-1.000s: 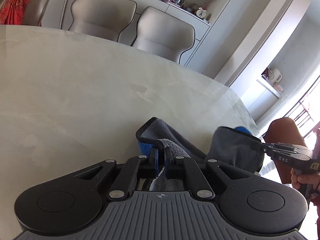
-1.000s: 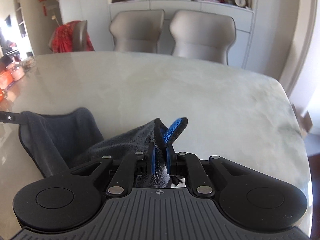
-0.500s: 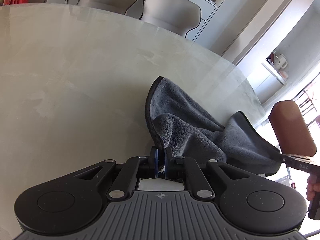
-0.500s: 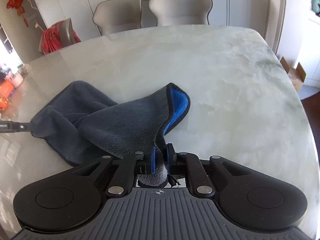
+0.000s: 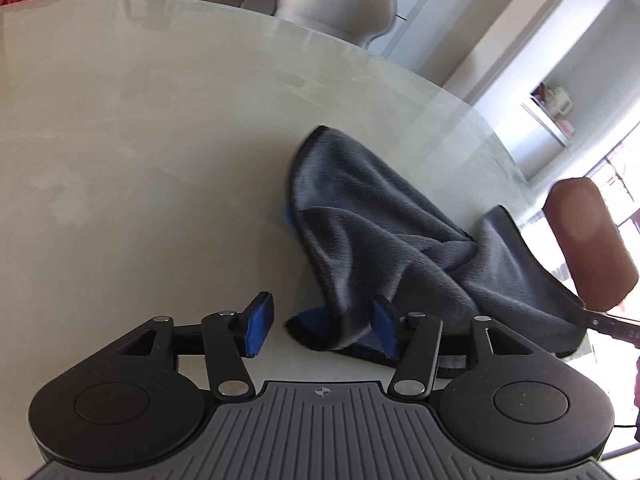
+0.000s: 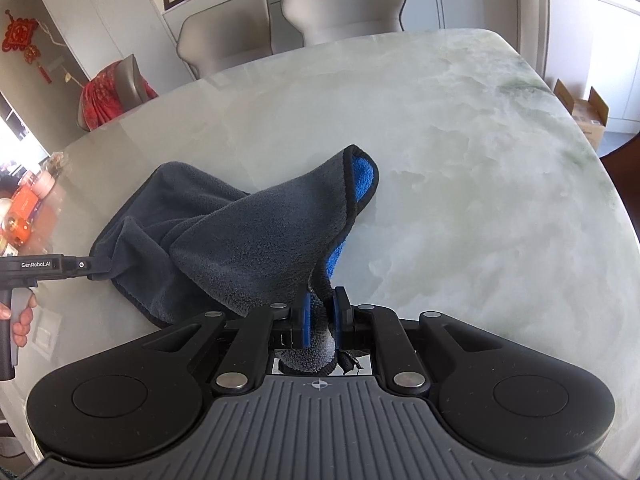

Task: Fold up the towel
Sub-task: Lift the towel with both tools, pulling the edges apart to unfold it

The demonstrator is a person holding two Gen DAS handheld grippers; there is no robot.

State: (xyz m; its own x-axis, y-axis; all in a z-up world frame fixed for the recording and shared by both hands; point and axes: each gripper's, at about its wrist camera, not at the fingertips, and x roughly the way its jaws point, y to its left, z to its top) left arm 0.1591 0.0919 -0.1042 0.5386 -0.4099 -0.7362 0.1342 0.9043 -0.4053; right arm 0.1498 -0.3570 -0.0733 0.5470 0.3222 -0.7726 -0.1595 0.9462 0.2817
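Left tongs (image 5: 322, 328) spread apart, towel (image 5: 384, 232) corner lying loose between pads, unheld. Right tongs (image 6: 320, 312) clamped on opposite corner of towel. Towel bunched on counter (image 6: 460, 160), grey face up, blue underside showing at far flap. Risk: one-sided pull from right drags heap sideways, skews fold, since left end free

The towel (image 6: 248, 236) is dark grey on one side and bright blue on the other, with a black edge. The table (image 6: 460, 152) is pale marble with cloudy white and faint green veins, and the chairs (image 6: 344, 0) are light grey-beige. Both grippers, left (image 5: 320, 330) and right (image 6: 320, 312), are black with blue pads (image 5: 260, 328).
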